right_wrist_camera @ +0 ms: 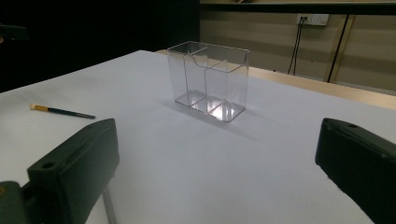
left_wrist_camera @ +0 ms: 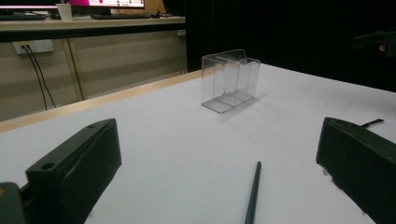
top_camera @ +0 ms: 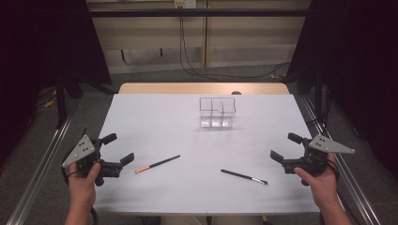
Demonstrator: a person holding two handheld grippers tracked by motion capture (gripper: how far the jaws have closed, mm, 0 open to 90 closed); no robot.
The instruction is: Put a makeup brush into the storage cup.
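A clear plastic organiser point(top_camera: 216, 112) with compartments stands upright at the far middle of the white table; it also shows in the left gripper view point(left_wrist_camera: 229, 79) and the right gripper view point(right_wrist_camera: 209, 80). A black-handled brush with a tan tip point(top_camera: 156, 164) lies near my left gripper point(top_camera: 118, 149), which is open and empty at the left edge. A second black brush point(top_camera: 244, 176) lies to the left of my right gripper point(top_camera: 285, 146), also open and empty. The first brush's handle point(left_wrist_camera: 252, 195) shows between the left jaws, lying on the table. In the right gripper view that tan-tipped brush point(right_wrist_camera: 61, 111) lies far off.
The white table point(top_camera: 155, 117) has a wooden strip along its far edge. Metal rails point(top_camera: 44, 164) run along both sides of the table. Cables point(top_camera: 197, 70) hang at the back wall. Dark curtains flank the scene.
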